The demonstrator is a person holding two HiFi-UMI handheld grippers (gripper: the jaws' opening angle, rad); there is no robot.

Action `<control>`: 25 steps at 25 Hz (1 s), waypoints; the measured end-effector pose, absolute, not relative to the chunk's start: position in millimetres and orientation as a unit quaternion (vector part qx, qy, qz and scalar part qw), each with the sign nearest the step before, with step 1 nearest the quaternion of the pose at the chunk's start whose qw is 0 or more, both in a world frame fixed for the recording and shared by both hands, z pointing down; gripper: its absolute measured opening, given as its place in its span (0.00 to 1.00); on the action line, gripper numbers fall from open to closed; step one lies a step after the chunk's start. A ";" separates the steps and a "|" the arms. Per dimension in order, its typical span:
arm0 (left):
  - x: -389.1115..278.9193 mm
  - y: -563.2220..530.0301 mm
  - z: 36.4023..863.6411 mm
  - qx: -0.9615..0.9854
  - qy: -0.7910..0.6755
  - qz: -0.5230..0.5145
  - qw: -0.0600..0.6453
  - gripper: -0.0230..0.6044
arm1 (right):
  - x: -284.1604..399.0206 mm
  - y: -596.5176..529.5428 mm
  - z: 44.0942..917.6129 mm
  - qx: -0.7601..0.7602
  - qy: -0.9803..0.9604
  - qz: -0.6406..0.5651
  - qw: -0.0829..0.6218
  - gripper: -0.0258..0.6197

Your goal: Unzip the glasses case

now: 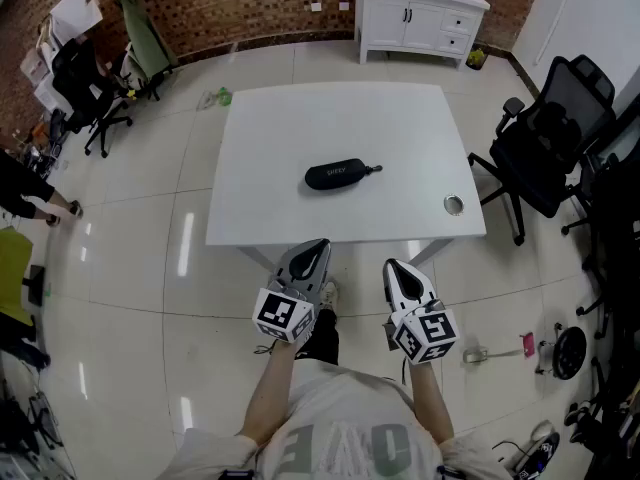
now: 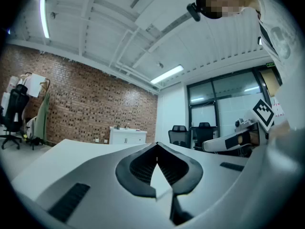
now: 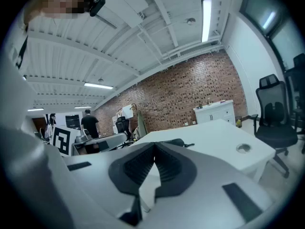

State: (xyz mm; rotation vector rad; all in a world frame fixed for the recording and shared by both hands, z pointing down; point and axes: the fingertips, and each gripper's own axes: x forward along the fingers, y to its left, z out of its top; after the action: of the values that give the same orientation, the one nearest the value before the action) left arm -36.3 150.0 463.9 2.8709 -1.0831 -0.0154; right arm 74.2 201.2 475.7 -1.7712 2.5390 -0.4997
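Observation:
A black zipped glasses case (image 1: 336,174) lies near the middle of the white table (image 1: 270,138), its zipper pull sticking out to the right. In the right gripper view the glasses case (image 3: 175,141) peeks just over the jaws. My left gripper (image 1: 319,245) hangs shut and empty in front of the table's near edge, short of the case. My right gripper (image 1: 391,266) is beside it, also shut and empty, and shows at the right of the left gripper view. In each gripper view the jaw tips meet: left gripper (image 2: 156,145), right gripper (image 3: 154,144).
A round cable hole (image 1: 453,205) sits at the table's near right corner. A black office chair (image 1: 545,143) stands right of the table, another black chair (image 1: 85,88) at far left. A white cabinet (image 1: 420,13) lines the brick wall. A person stands in the background of the right gripper view.

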 end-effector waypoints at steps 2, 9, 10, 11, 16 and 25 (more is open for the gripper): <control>-44.1 89.0 457.2 0.938 -0.345 -0.002 0.038 0.04 | 66.0 140.7 465.8 -0.568 0.808 -0.156 0.003 0.04; -60.0 -51.1 459.3 0.947 -0.317 0.022 0.049 0.04 | 54.5 2.8 472.3 -0.581 0.793 -0.181 -0.009 0.04; -61.6 -61.9 463.7 0.947 -0.317 0.025 0.053 0.04 | 54.3 -6.9 477.5 -0.579 0.794 -0.186 -0.014 0.04; -62.7 -71.3 468.9 0.946 -0.318 0.027 0.058 0.04 | 54.5 -15.1 483.3 -0.575 0.795 -0.193 -0.017 0.04; -71.6 -105.3 502.6 0.935 -0.334 0.036 0.114 0.04 | 62.2 -45.4 513.5 -0.546 0.801 -0.243 -0.030 0.04; -59.9 -118.3 554.6 0.936 -0.275 0.128 0.179 0.39 | 47.2 -72.4 559.8 -0.488 0.811 -0.310 -0.093 0.21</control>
State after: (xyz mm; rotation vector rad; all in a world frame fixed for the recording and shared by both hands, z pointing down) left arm -59.9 -118.3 554.6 2.6467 -0.7771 0.3620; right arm 47.2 -72.4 559.8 -1.6298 2.7094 -1.0360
